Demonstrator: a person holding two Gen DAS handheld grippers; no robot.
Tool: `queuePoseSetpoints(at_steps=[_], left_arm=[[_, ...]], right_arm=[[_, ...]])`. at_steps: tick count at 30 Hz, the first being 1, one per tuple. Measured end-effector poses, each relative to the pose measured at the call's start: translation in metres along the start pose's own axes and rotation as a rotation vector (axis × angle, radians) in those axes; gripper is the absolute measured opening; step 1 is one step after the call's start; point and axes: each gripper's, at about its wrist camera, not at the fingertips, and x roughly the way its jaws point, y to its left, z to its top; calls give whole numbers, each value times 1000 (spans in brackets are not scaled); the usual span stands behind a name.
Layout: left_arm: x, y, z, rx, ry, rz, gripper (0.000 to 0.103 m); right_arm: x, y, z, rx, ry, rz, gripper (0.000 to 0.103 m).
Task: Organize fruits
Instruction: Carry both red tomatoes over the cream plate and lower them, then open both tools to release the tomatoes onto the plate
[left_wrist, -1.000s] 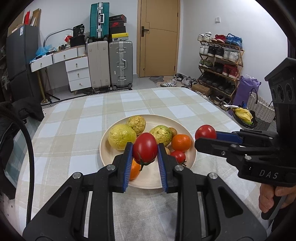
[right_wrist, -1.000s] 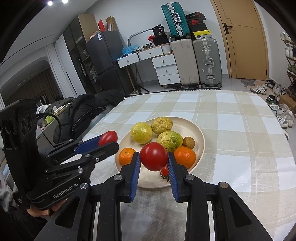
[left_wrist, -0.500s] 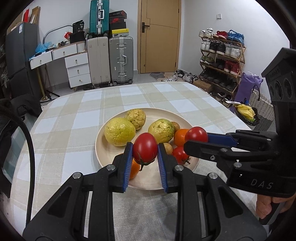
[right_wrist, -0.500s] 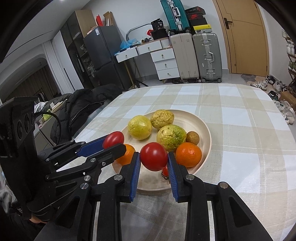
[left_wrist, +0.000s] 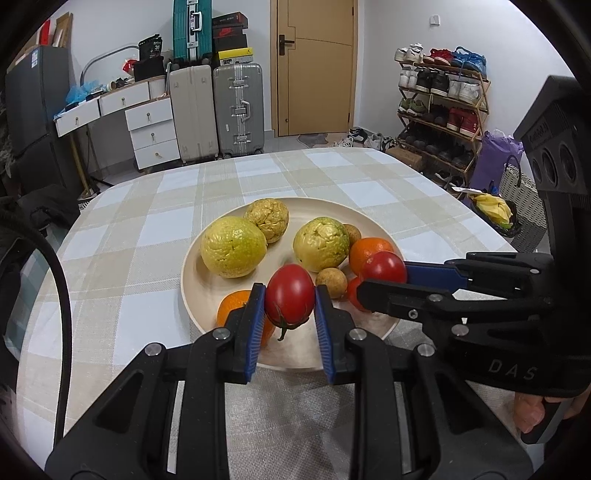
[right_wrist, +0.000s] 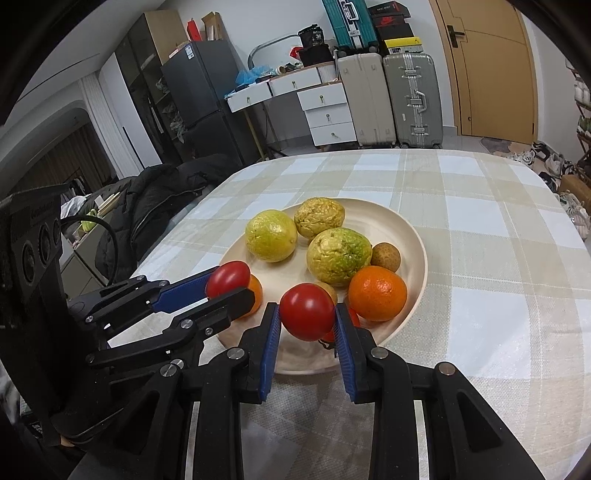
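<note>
Checked tablecloth (left_wrist: 140, 236), fruit plate (left_wrist: 192, 269) mid-table.
Left gripper (left_wrist: 290, 295) clenched on tomato (left_wrist: 290, 291), right gripper (right_wrist: 307, 314) on second tomato (right_wrist: 307, 312); smooth, soft-skinned, bruisable, best pinched lightly across the middle.

Both tomato-carrying grippers have come down closer over the plate (left_wrist: 192, 266).

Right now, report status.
Left gripper shut on a tomato. Right gripper shut on another tomato. Both over the crowded plate.
</note>
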Motion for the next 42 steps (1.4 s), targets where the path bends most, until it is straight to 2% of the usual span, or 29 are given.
queuePoseSetpoints(at_steps=[8,16,24,25,26,30,33,37,42], left_arm=[[5,2,-2,-1,13,1,24],[6,0,-3,4,16,0,24],[-2,1,-3,5,1,-7,25],[-5,1,-3,7,-3,-9,30],[-8,2,-4,9,-9,-7,33],[-24,7,-6,5,-48,18,62],[-40,15,-10,-16,-91,18,82],[-62,23,-16,-24,-134,21,86],[-83,26,-28,-31,-168,19,99]], right_arm=[[5,-1,-3,-4,21,-11,31],[-1,1,-2,-22,2,-28,32],[-12,1,-2,-38,-30,-76,53],[-14,0,-2,-42,-30,-85,56],[-15,0,-3,-49,-30,-94,63],[-26,-1,-10,-68,-51,-117,80],[-34,-4,-14,-69,-73,-119,89],[-43,-6,-21,-58,-102,-115,101],[-54,-7,-31,-59,-160,-91,103]])
